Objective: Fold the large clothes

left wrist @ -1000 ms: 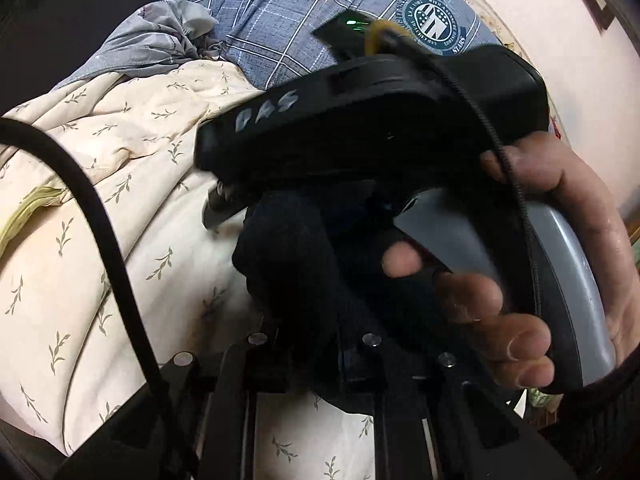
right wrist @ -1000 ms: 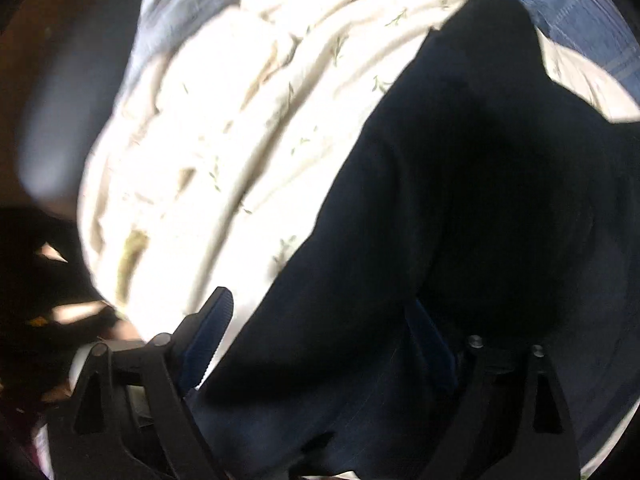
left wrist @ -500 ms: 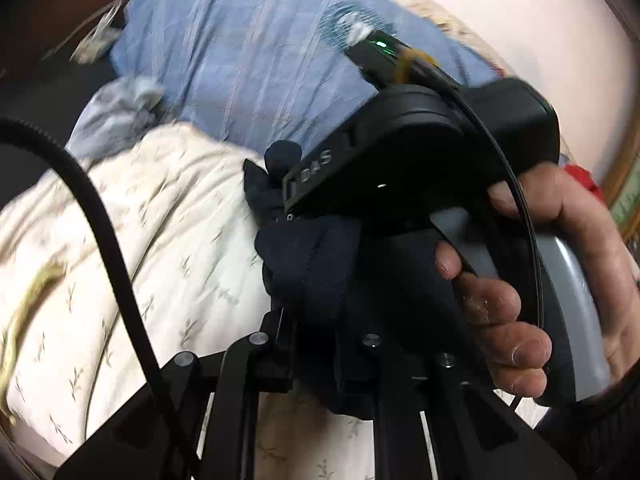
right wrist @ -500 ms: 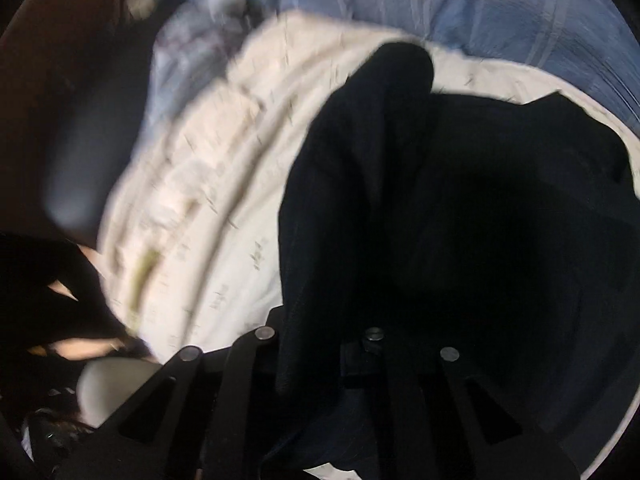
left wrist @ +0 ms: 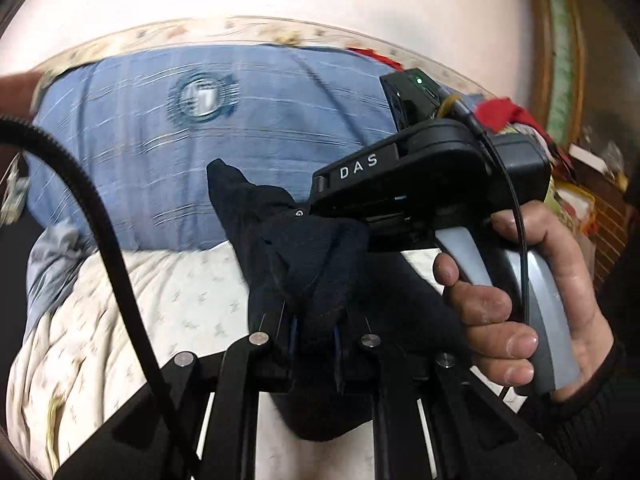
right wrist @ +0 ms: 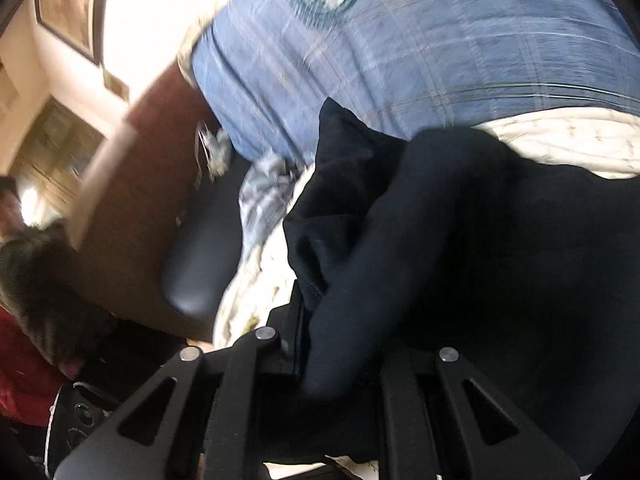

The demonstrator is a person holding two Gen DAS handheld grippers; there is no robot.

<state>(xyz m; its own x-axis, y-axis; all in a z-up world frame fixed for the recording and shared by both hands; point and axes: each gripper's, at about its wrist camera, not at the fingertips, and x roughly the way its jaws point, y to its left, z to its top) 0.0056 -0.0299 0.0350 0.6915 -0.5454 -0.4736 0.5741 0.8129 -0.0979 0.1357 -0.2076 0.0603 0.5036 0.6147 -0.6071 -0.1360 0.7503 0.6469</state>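
Garment: the dark navy knitted garment hangs bunched between the two tools, lifted above the cream leaf-print quilt on the bed, with the blue plaid pillow behind it.
Left gripper: the left gripper has its jaws closed on a thick fold of the navy cloth, blue pads just visible at either side of the fold.
Right gripper: the right gripper, held in the person's right hand, is pinched on another fold close by; its jaws look closed on the fabric, though cloth drapes over them.
Step in hand: judged as lifting the garment to open it out before laying it flat.
How to do it well: draw the two grips apart until the held edge is taut, keep both at one height, let the body hang free, then lower it onto the quilt smoothly.
Risk: both grips hold bunched layers, so an inner fold may stay trapped.
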